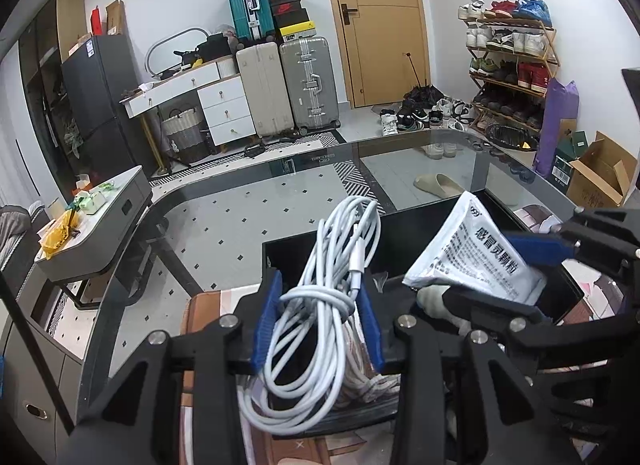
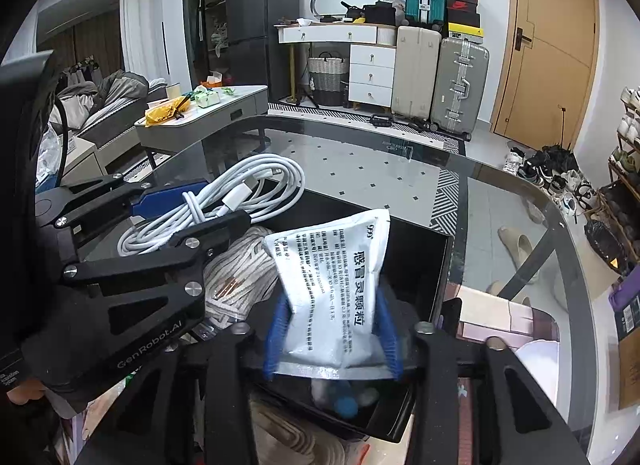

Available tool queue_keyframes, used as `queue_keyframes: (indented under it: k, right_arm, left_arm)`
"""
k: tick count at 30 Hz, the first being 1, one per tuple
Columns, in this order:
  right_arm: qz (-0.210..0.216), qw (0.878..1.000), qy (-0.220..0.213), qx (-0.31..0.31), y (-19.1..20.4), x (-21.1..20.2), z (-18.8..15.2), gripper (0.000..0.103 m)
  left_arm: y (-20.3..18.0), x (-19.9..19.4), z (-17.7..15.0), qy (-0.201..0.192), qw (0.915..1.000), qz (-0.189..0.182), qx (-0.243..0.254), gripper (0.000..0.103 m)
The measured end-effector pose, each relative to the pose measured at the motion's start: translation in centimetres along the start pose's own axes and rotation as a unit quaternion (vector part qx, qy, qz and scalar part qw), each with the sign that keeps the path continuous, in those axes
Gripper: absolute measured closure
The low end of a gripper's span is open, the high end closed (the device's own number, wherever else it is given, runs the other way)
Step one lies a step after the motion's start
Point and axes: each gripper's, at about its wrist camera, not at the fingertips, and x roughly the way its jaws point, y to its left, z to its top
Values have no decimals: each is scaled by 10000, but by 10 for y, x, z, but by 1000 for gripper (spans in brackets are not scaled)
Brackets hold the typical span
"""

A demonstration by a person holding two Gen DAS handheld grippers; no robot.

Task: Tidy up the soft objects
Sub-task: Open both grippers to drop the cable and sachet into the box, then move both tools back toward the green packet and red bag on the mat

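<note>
Left wrist view is showing the left gripper pinching the coiled white charging cable and the right gripper clamping the white foil medicine sachet above the black rectangular box; I judge both should be lowering well inside before letting go.

place: lived-in home, entry/living room
door: wooden door
footwear: loaded shoe rack, loose shoes on the floor
storage: stacked suitcases, white drawer unit
appliance: dark fridge
furniture: glass table, sofa
</note>
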Motion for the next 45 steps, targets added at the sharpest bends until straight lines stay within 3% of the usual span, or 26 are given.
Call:
queue_keyframes:
  k: [4, 5, 6, 8, 10, 11, 14, 24, 34, 45]
  right_arm:
    - [-50, 9999, -160, -7, -4, -12, -3, 51]
    - [-111, 9997, -210, -5, -5, -16, -4, 45]
    - [-128, 9996, -263, 3, -7, -21, -6, 42]
    - [-153, 9994, -319, 67, -10, -30, -9, 25]
    - [-242, 9986, -439, 150, -12, -41, -13, 14]
    - [-254, 9984, -469, 185, -12, -47, -16, 8]
    - [-250, 9980, -537, 229, -10, -63, -26, 1]
    - [-74, 9978, -495, 435, 12, -93, -69, 1]
    - [-71, 9981, -391, 476, 26, -101, -102, 1]
    - [109, 9988, -163, 452, 39, -89, -112, 1]
  left_arm:
    - [1, -6, -1, 15, 9998, -194, -53, 52]
    - [1, -10, -1, 1, 9998, -205, -66, 50]
    - [2, -12, -2, -13, 9998, -177, -87, 40]
    - [5, -22, -2, -74, 9998, -127, -167, 32]
    - [7, -31, -3, -127, 9997, -82, -216, 15]
    - [7, -37, -4, -172, 9996, -47, -221, 13]
    - [6, -55, -10, -293, 9994, 91, -185, 1]
    - [7, -97, -52, -256, 9984, 501, -83, 0]
    - [23, -97, -94, 213, 9968, 682, -347, 0]
    - [35, -93, -120, 483, 9949, 691, -551, 0]
